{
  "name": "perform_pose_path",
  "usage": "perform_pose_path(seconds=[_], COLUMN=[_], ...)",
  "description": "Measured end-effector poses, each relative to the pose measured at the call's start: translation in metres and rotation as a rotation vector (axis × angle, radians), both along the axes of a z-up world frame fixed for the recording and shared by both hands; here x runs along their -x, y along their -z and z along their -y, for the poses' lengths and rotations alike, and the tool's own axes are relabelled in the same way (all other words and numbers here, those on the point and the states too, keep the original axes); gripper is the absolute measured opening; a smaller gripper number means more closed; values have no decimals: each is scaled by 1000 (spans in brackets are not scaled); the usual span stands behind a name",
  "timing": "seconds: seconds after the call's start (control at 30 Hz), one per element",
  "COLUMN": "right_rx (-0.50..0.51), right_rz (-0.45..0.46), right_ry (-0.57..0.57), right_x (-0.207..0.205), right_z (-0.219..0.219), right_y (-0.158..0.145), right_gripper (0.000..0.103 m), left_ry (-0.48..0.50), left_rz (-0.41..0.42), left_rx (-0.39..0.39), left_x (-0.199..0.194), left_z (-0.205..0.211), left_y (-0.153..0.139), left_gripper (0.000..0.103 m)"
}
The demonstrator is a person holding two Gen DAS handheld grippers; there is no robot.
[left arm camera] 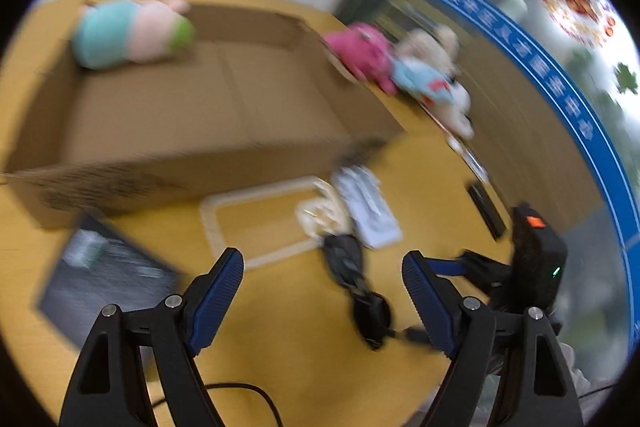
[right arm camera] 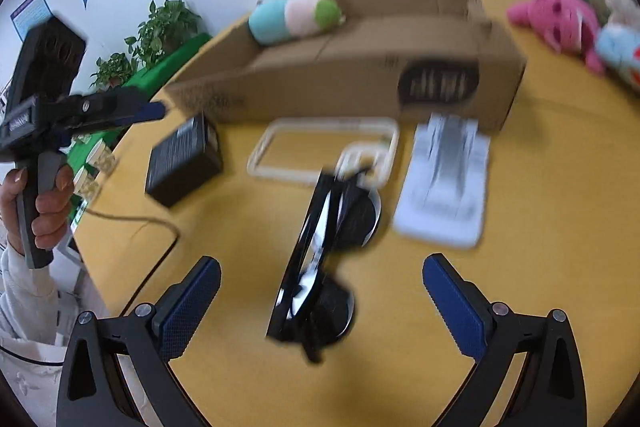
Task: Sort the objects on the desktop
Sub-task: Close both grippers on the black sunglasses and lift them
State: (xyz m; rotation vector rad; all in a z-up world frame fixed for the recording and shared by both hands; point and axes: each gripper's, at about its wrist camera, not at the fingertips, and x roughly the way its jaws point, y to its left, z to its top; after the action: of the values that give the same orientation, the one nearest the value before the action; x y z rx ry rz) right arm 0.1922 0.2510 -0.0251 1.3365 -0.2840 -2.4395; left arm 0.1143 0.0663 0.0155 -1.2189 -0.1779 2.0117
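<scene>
Black sunglasses (right arm camera: 320, 259) lie on the yellow table (right arm camera: 540, 207), between the spread fingers of my open, empty right gripper (right arm camera: 322, 277). They also show in the left wrist view (left arm camera: 354, 283). My left gripper (left arm camera: 322, 267) is open and empty above the table, and appears in the right wrist view (right arm camera: 158, 111) at the left. An open cardboard box (left arm camera: 208, 99) holds a blue, pink and green plush (left arm camera: 132, 31). A pink plush (left arm camera: 362, 53) and a beige plush (left arm camera: 432, 75) lie right of the box.
A cream phone bumper frame (right arm camera: 324, 151), a smaller cream frame (right arm camera: 362, 161), a white packet (right arm camera: 444, 183) and a black adapter box (right arm camera: 184, 163) with a cable lie in front of the box. Potted plants (right arm camera: 156, 35) stand beyond the table's left edge.
</scene>
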Motion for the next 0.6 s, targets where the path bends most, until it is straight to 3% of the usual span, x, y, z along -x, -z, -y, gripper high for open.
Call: perform_pose_path(seconds=[0.17, 0.23, 0.37, 0.43, 0.47, 0.6], right_rx=[-105, -141, -235, -269, -280, -267], right_rz=[-2, 9, -39, -65, -79, -92], right_ry=[-49, -55, -67, -64, -64, -48], right_x=[-13, -15, -28, -32, -34, -37], right_z=[22, 27, 40, 44, 46, 45], right_y=[24, 34, 38, 38, 37, 37], right_gripper=[100, 88, 78, 63, 60, 59], left_ry=[69, 77, 93, 102, 105, 83], left_rz=[113, 162, 212, 212, 217, 221], left_rx=[35, 48, 66, 49, 44, 30], left_x=[0, 4, -3, -7, -9, -13], left_z=[-39, -49, -60, -63, -63, -58], left_y=[39, 57, 77, 82, 83, 86], left_gripper=[79, 73, 65, 52, 45, 34])
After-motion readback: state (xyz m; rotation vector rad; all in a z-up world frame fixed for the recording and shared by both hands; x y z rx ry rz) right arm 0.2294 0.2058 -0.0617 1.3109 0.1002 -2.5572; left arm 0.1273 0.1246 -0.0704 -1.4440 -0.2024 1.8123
